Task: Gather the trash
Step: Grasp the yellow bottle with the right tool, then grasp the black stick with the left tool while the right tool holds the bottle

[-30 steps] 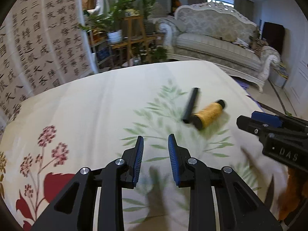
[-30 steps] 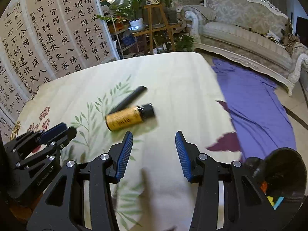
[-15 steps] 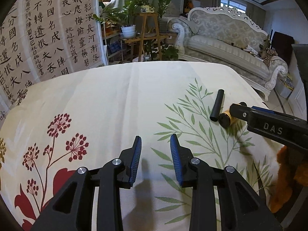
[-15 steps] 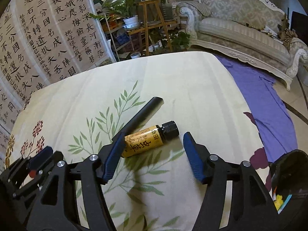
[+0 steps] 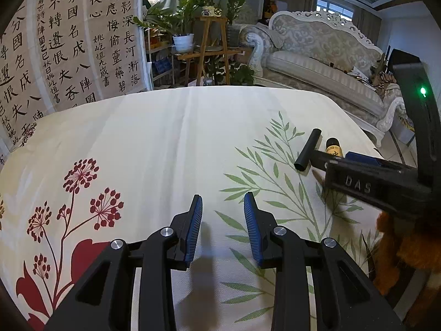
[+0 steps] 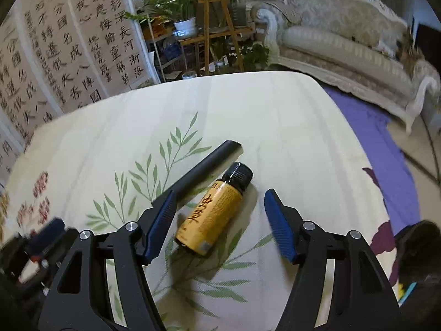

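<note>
A small yellow bottle (image 6: 210, 215) with a black cap lies on its side on the floral tablecloth (image 6: 248, 115). A black tube (image 6: 201, 171) lies just beside it on the left. My right gripper (image 6: 219, 220) is wide open and low over the cloth, its fingers on either side of the bottle without touching it. In the left wrist view the bottle (image 5: 334, 146) and tube (image 5: 308, 149) lie at the right, partly hidden by the right gripper (image 5: 355, 165). My left gripper (image 5: 222, 230) is open and empty above bare cloth.
A black bin (image 6: 421, 270) with colourful scraps stands off the table's right edge. A purple cloth (image 6: 386, 143) lies on the floor. A sofa (image 5: 317, 63), a plant stand (image 5: 212, 41) and calligraphy screens (image 5: 69, 41) lie beyond the far edge.
My right gripper has moved forward and down and opened wider, so the bottle now lies between its fingers. My left gripper's view has swung left, away from the bottle and tube.
</note>
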`<state>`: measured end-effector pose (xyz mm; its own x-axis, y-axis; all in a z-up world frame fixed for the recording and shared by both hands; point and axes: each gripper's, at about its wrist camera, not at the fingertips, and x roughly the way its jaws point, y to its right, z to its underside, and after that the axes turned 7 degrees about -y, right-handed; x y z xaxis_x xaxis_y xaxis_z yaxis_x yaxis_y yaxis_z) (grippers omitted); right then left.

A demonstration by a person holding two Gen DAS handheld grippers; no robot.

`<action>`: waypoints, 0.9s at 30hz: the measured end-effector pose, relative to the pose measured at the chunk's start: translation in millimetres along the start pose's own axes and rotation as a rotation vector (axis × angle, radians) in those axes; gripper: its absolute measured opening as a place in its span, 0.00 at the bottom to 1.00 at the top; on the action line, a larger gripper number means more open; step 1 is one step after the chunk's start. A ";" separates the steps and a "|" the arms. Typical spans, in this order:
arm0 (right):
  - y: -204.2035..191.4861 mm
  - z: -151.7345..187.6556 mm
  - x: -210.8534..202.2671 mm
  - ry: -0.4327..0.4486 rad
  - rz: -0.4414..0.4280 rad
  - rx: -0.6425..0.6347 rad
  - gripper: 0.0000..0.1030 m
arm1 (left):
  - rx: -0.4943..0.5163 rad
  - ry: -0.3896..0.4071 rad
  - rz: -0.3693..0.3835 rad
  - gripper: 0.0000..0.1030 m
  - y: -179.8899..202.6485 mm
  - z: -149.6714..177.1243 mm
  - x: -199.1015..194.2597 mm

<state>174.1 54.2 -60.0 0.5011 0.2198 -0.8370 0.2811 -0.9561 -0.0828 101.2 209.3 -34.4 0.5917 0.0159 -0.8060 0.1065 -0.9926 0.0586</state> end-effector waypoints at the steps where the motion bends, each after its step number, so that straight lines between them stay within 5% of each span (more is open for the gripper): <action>1: 0.4 1.8 -1.2 0.000 -0.003 0.000 0.62 | -0.001 -0.002 0.001 0.31 0.2 -0.4 0.4; 8: 15.5 14.8 -9.5 0.002 -0.001 -0.002 0.61 | 0.001 -0.001 0.003 0.31 1.4 -1.0 0.7; 16: 22.4 12.0 -11.0 0.000 0.007 -0.030 0.22 | 0.005 0.014 -0.001 0.44 6.9 -8.7 1.8; 27: 45.8 11.0 -12.5 0.009 0.024 -0.021 0.22 | 0.077 0.009 0.020 0.47 42.0 -28.4 22.0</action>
<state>171.8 5.5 -59.3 0.5154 0.1989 -0.8336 0.2863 -0.9568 -0.0513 141.4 171.4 -32.9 0.6005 -0.0032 -0.7997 0.0333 -0.9990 0.0290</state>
